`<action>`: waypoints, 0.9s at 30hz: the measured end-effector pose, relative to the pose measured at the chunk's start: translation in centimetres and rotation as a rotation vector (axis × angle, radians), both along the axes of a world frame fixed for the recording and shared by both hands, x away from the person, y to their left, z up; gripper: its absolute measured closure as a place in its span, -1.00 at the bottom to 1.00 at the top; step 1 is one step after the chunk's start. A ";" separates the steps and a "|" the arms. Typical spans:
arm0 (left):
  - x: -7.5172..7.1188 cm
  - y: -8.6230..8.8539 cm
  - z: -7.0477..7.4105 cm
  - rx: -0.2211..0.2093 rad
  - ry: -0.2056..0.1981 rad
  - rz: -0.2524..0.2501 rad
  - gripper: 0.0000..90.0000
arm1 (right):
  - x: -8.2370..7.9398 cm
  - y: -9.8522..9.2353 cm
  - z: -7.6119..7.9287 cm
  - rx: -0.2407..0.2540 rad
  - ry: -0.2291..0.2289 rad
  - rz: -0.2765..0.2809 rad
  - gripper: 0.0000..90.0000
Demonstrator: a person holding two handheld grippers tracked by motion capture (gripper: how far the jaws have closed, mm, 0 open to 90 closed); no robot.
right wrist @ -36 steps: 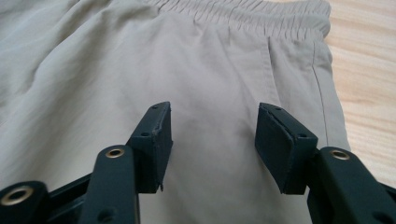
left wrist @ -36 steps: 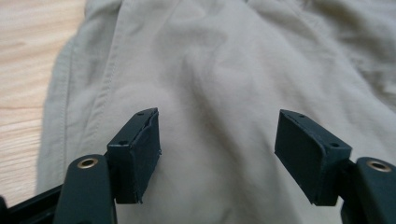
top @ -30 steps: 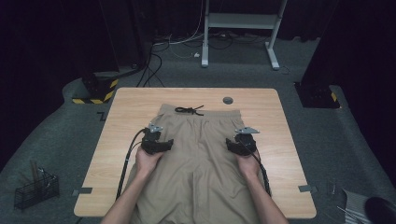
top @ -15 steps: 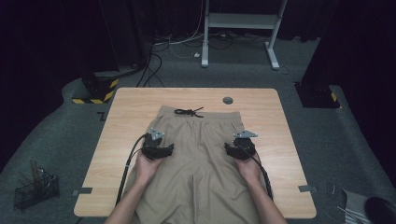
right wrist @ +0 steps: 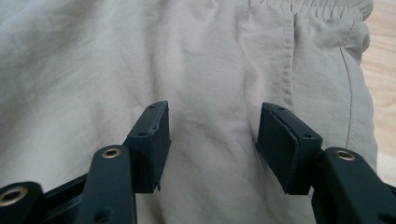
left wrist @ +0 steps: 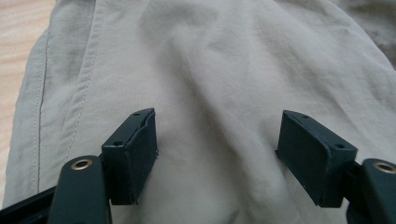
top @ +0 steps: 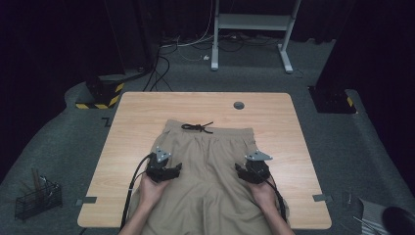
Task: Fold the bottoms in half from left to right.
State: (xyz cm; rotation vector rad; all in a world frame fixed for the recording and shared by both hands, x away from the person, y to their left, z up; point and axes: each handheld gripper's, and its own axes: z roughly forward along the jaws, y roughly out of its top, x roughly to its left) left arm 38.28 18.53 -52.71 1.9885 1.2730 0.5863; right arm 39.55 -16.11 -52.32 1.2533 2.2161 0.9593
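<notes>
A pair of beige shorts (top: 210,166) lies flat on the wooden table (top: 147,112), its waistband at the far side with a black drawstring (top: 197,127) tied there. My left gripper (top: 165,169) hovers over the left half of the shorts, jaws open, bare wrinkled fabric (left wrist: 219,70) between them. My right gripper (top: 250,171) is over the right half, also open, close to a pocket seam (right wrist: 289,56) and the elastic waistband (right wrist: 308,7). In their own views, the left gripper (left wrist: 219,121) and the right gripper (right wrist: 215,112) hold nothing. The shorts' legs run off the near table edge between the forearms.
A round cable hole (top: 239,105) sits at the table's far side. Bare wood flanks the shorts left and right. On the floor are a wire basket (top: 36,198) at the left, a white desk frame (top: 254,22) behind, and cables.
Both hands have drawn back toward the person along the shorts, away from the waistband. The jaws stay open, and the shorts lie as before.
</notes>
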 end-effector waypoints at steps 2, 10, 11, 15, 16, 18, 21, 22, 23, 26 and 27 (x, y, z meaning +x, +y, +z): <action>-0.8 0.0 0.0 0.002 0.001 -0.003 -0.36 | -0.3 0.0 0.0 -0.001 0.000 0.003 -0.03; -4.2 -0.1 0.0 0.002 -0.004 -0.010 -0.35 | -3.6 -0.1 0.0 -0.001 -0.001 0.041 -0.02; -4.6 -0.2 0.0 0.000 -0.003 -0.012 -0.35 | -4.1 -0.1 0.0 -0.002 -0.001 0.047 -0.02; -6.2 -0.2 0.0 0.003 -0.003 -0.021 -0.35 | -6.0 -0.2 0.0 -0.002 -0.004 0.064 -0.02; -6.6 -0.2 0.0 0.002 -0.004 -0.023 -0.35 | -6.0 -0.2 0.0 -0.002 -0.004 0.064 -0.02; -7.2 -0.2 0.0 0.004 -0.003 -0.028 -0.35 | -6.8 -0.3 0.0 -0.002 -0.002 0.070 -0.02; -8.1 -0.2 0.0 0.001 -0.002 -0.030 -0.35 | -7.3 -0.3 0.0 0.000 0.004 0.071 -0.02; -8.3 -0.1 0.0 0.001 -0.001 -0.033 -0.35 | -7.5 -0.4 0.1 -0.002 0.006 0.078 -0.02; -8.5 -0.1 0.0 -0.004 -0.001 -0.035 -0.35 | -7.7 -0.4 0.1 -0.003 0.008 0.082 -0.02; -8.6 0.2 0.1 -0.023 0.009 -0.039 -0.35 | -8.0 -0.5 0.1 0.004 0.012 0.089 -0.01; -8.2 0.3 0.3 -0.021 0.028 -0.046 -0.34 | -7.8 -0.6 0.2 0.005 0.007 0.092 -0.01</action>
